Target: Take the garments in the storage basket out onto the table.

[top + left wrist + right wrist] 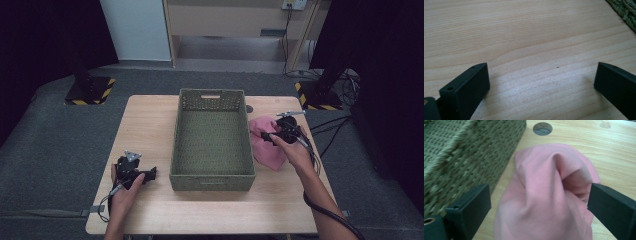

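A crumpled pink cloth (267, 150) lies on the wooden table (150, 125), just right of a green woven basket (212, 176) that has nothing inside. My right gripper (274, 135) hovers over the cloth's far part, held by a hand. In the right gripper view its jaws stand wide apart around a raised fold of the pink cloth (544, 185); my right gripper (539, 202) is open and its pads do not press the fabric. My left gripper (150, 173) rests left of the basket's near corner. In its own view my left gripper (541, 80) is open over bare wood.
The basket wall (461, 152) runs close along the cloth's left side. A round grommet hole (542, 128) sits in the tabletop beyond the cloth. A basket corner (625, 10) shows at the top right of the left gripper view. Cables trail off the table's right edge.
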The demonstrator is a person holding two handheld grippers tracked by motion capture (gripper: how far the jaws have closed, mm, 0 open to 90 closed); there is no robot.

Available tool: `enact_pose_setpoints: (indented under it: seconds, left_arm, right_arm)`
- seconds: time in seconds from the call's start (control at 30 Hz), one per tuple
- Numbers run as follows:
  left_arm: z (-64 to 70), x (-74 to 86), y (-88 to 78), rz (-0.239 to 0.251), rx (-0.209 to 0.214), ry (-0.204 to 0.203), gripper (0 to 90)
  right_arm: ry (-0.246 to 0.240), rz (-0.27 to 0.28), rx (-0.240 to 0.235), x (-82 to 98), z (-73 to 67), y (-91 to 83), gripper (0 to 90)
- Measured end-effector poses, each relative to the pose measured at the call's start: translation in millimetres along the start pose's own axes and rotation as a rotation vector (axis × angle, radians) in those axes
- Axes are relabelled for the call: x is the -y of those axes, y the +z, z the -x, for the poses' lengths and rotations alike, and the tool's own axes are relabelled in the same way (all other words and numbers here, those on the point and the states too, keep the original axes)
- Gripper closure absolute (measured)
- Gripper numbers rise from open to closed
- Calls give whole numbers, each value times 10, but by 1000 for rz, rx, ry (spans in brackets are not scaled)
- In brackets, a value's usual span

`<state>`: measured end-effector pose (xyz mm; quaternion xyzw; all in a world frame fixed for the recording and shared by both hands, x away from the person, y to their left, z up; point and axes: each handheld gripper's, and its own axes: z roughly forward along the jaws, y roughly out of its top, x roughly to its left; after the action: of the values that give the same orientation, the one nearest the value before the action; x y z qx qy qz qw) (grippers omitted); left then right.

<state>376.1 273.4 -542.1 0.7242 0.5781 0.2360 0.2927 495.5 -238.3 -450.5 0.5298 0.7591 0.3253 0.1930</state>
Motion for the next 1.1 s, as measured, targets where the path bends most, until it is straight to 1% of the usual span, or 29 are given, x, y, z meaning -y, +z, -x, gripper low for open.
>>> enact_pose_setpoints:
  seconds: [0.03, 0.17, 0.4, 0.57, 0.73, 0.9, 0.97, 1.1]
  left_arm:
    - [0, 0, 0, 0, 0, 0, 0]
    - [0, 0, 0, 0, 0, 0, 0]
    - [0, 0, 0, 0, 0, 0, 0]
    - [0, 0, 0, 0, 0, 0, 0]
    - [0, 0, 0, 0, 0, 0, 0]
    - [0, 0, 0, 0, 0, 0, 0]
    - [0, 0, 0, 0, 0, 0, 0]
    - [0, 0, 0, 0, 0, 0, 0]
  right_arm:
    - [-3, 8, -9, 9, -10, -16, 40]
    - [-23, 19, -14, 43, -47, -67, 39]
    - [-27, 37, -27, 79, -70, -148, 38]
    - [-43, 50, -12, 149, -96, -198, 38]
    - [-46, 58, -22, 204, -130, -229, 38]
    - [-61, 64, -25, 246, -164, -263, 37]
    - [-74, 63, -25, 270, -167, -280, 37]
    - [-70, 63, -23, 330, -150, -312, 37]
